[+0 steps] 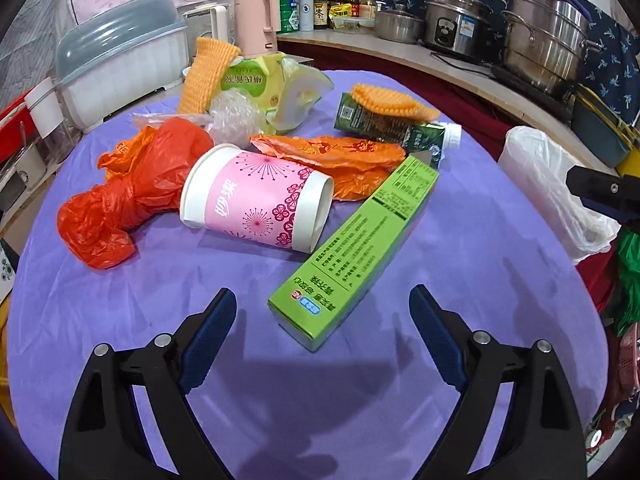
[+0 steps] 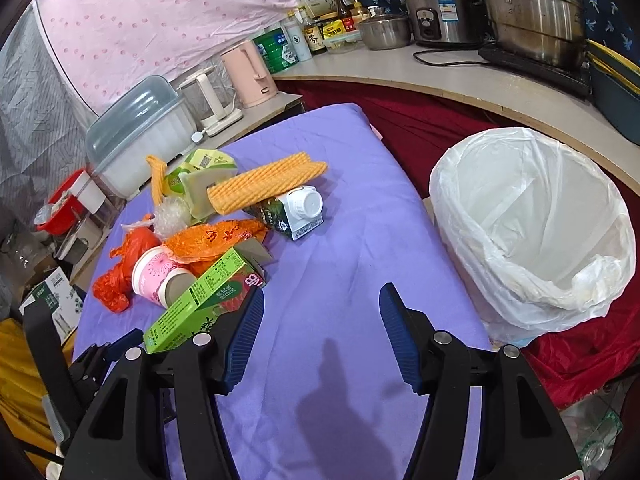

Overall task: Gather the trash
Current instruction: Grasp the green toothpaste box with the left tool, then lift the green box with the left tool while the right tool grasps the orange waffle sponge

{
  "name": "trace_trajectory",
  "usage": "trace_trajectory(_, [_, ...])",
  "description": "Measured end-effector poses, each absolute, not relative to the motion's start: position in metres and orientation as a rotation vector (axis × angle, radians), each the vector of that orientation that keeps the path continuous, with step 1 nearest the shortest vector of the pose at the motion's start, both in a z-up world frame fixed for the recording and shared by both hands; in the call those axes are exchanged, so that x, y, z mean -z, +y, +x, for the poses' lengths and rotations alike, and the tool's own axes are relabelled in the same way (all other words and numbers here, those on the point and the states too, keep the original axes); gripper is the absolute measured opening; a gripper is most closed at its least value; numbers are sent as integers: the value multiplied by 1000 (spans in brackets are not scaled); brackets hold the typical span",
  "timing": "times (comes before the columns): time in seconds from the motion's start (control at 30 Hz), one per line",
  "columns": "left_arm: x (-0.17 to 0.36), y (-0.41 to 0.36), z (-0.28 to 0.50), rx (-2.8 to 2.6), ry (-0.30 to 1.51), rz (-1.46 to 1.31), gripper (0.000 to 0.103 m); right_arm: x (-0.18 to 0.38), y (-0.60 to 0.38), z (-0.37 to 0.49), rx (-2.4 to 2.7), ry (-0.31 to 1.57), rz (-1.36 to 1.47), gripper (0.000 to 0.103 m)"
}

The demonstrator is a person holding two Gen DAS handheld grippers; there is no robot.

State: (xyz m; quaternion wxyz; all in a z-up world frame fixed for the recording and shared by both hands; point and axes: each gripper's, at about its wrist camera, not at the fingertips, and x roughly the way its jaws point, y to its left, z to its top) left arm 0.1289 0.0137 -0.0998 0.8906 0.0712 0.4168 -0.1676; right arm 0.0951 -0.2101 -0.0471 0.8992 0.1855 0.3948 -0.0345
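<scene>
On the purple cloth (image 1: 120, 312) lay one pink paper cup (image 1: 256, 196), one long green box (image 1: 360, 248), one dark green carton (image 1: 400, 130) with a white cap, one light green carton (image 1: 256, 80), two orange foam nets (image 1: 206, 74) (image 1: 392, 100), one red plastic bag (image 1: 120, 200), one orange plastic bag (image 1: 340, 156) and one clear plastic wad (image 1: 232, 116). Beside the cloth stood one bin lined with a white bag (image 2: 532, 232). Two kettles stood behind, one pink (image 2: 250, 74) and one white (image 2: 210, 96).

Pink paper cup (image 1: 256, 196): two large white Chinese characters, sideways. Green box (image 1: 352, 260): dense Chinese print, too small to read. Dark bottle (image 2: 314, 38) on counter: character 冬.
</scene>
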Motion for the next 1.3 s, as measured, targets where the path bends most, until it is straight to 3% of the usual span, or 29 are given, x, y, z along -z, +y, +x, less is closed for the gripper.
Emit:
trace_trajectory(0.17, [107,15,139,359,880,108,81,58,-202,104,72,838,367,58])
trace_trajectory(0.4, [110,10,141,370,919,79,53,69,-198,114,68,861,369,58])
trace_trajectory(0.97, [73,23,90,334,921,32,28,66,-190,111,30,864,386,58])
trace_trajectory(1.3, [77,38,85,299,959,3,27,65,-188,135,22,847,374,58])
